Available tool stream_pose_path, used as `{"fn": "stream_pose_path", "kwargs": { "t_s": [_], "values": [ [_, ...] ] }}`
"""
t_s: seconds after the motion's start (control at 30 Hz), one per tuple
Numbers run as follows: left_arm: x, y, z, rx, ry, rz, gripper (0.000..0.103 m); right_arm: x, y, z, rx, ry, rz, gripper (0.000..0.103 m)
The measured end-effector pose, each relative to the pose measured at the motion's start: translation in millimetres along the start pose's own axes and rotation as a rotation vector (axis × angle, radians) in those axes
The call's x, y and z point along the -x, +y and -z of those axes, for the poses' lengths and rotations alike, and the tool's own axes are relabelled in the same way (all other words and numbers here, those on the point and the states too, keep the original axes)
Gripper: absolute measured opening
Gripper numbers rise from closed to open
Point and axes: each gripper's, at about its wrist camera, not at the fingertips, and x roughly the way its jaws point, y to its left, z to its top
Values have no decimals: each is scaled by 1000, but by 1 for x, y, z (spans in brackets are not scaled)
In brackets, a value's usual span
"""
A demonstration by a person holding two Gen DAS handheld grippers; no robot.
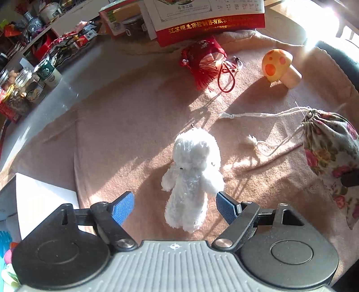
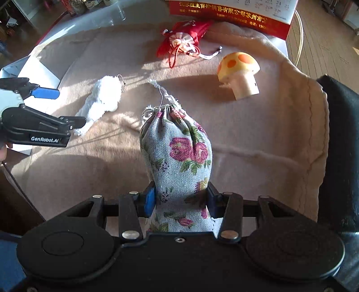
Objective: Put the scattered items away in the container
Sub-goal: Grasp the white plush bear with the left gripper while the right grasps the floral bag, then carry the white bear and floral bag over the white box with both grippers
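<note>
A lived-in home, most likely a living or dining room — not a lab or workshop. A table is covered with a soft pink blanket (image 1: 125,125) lit by strong low sunlight. At the far edge stands a red and white desk calendar (image 1: 208,20) printed with Chinese characters. To the left, household clutter crowds the tabletop: glass jars (image 1: 16,94) of dried food, a green and white paper cup (image 1: 48,71), snack packets (image 1: 86,37) and a blue and white porcelain vase (image 1: 33,22). Beyond the table, the right wrist view shows a wooden plank floor (image 2: 325,45) — and a dark padded chair (image 2: 341,139) at the right edge.
</note>
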Motion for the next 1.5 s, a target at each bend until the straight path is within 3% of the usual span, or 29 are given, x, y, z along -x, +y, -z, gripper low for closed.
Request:
{"fn": "stream_pose_path", "kwargs": {
  "t_s": [0.33,0.4,0.53,0.67,0.87,1.23,1.37,1.5],
  "values": [
    [-28,-24,-8,-85,27,22,79,-16,1,11,-54,-2,-28,48],
    [-34,-26,-6,-83,43,37,72,-17,2,10,-59,-5,-29,49],
    [-39,-26,0,-50,56,59,66,-16,2,10,-59,-7,-31,50],
    [-34,-25,3,-43,81,51,34,-18,3,10,-62,-6,-25,51],
    [-19,-17,17,46,155,143,31,-18,3,10,-66,-25,-20,66],
    [4,-39,54,23,194,170,31,-26,10,14,-12,-24,28,66],
    [2,-33,56,59,208,202,30,-31,9,15,-12,-17,43,75],
    [3,-26,51,71,211,191,29,-39,8,16,-17,0,52,77]
  ]
}}
